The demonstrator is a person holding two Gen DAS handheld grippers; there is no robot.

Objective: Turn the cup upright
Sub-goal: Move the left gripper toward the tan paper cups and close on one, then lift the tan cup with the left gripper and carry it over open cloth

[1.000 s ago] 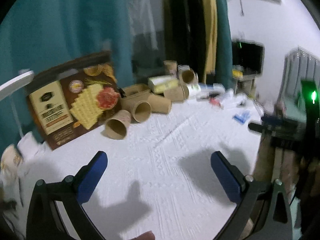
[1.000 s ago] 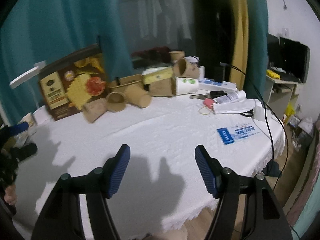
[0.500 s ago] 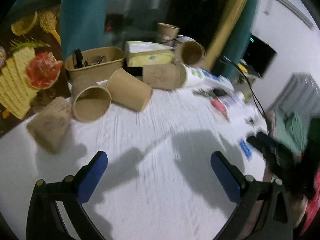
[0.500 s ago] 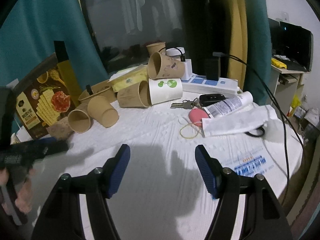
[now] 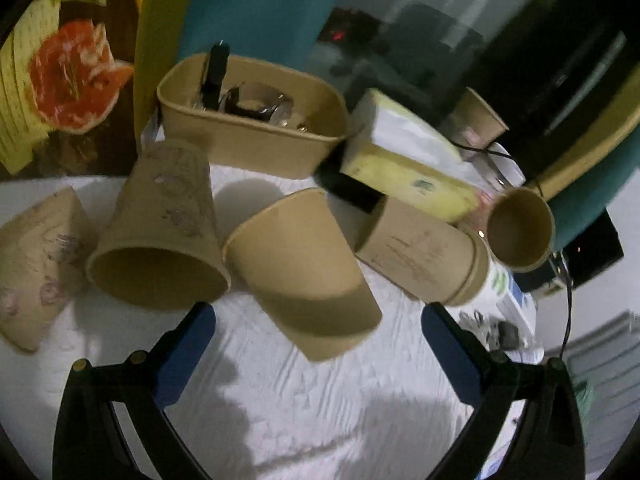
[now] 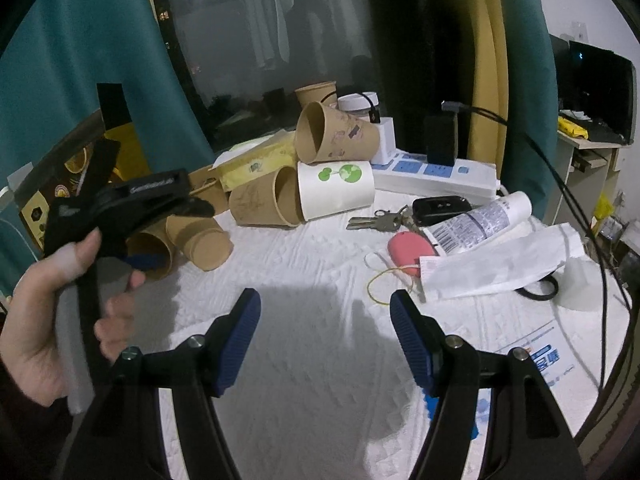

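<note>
Several brown paper cups lie on their sides on the white tablecloth [image 5: 320, 400]. A plain brown cup [image 5: 304, 276] lies straight ahead of my open left gripper [image 5: 316, 332], base end towards me, just beyond the fingertips. A printed cup [image 5: 160, 240] lies left of it, mouth towards me. In the right wrist view the plain cup [image 6: 200, 244] sits under the hand-held left gripper [image 6: 148, 260]. My right gripper [image 6: 324, 320] is open and empty over bare cloth.
A brown tray of tools [image 5: 252, 120], a yellow tissue pack [image 5: 404, 168] and a cracker box [image 5: 60, 80] stand behind the cups. More cups [image 6: 336, 136], a white cup [image 6: 336, 188], a power strip [image 6: 436, 176], keys [image 6: 384, 220], a tube [image 6: 480, 220] and paper [image 6: 500, 264] lie to the right.
My left gripper has moved forward and down, close to the plain brown cup. My right gripper has moved a little closer to the table. Both stay open.
</note>
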